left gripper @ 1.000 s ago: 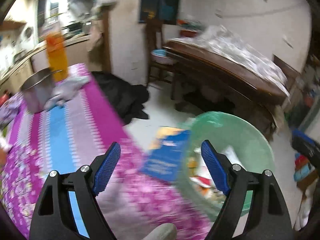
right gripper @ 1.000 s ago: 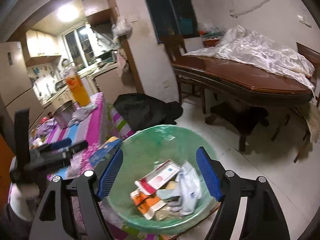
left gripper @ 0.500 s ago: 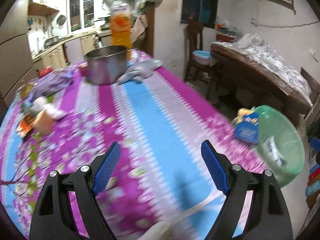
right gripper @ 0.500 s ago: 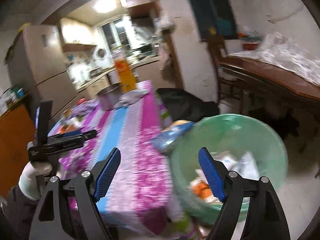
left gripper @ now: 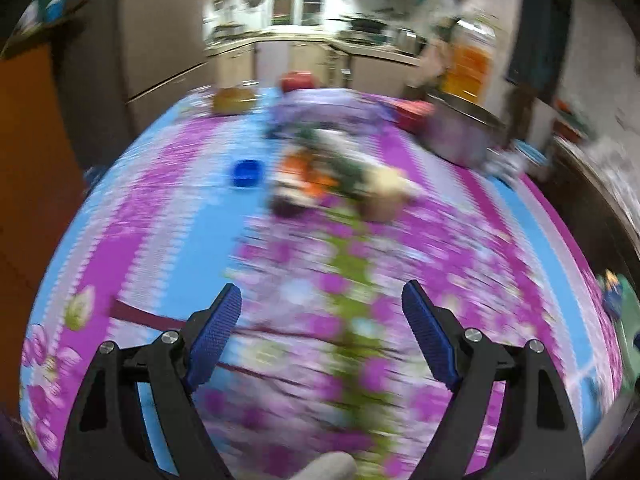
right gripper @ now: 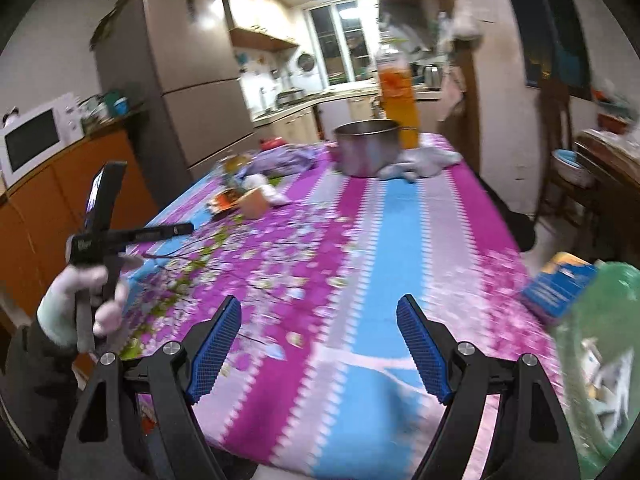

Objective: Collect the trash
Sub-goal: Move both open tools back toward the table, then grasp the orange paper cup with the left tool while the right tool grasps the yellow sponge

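Note:
A pile of trash (left gripper: pixel 320 178) lies mid-table on the purple and blue cloth: an orange wrapper, a tan cup and scraps, all blurred. The right wrist view has the same trash (right gripper: pixel 248 198) at the far left of the table. A green bin (right gripper: pixel 600 340) with wrappers inside stands off the table's right edge, and a sliver of the bin (left gripper: pixel 628 332) also shows in the left wrist view. My left gripper (left gripper: pixel 322 292) is open and empty, well short of the pile. My right gripper (right gripper: pixel 319 304) is open and empty over the near table edge. A gloved hand holds the left gripper (right gripper: pixel 182 230).
A blue cap (left gripper: pixel 246 172) lies left of the pile. A steel pot (right gripper: pixel 366 148), an orange bottle (right gripper: pixel 398 100), a grey cloth (right gripper: pixel 420 162) and a purple bag (right gripper: pixel 280 158) sit at the far end. A blue box (right gripper: pixel 560 284) lies by the bin.
Both grippers have swung left, away from the green bin and over the table. The bin has slid to the right edge of both views and the trash pile has come into view.

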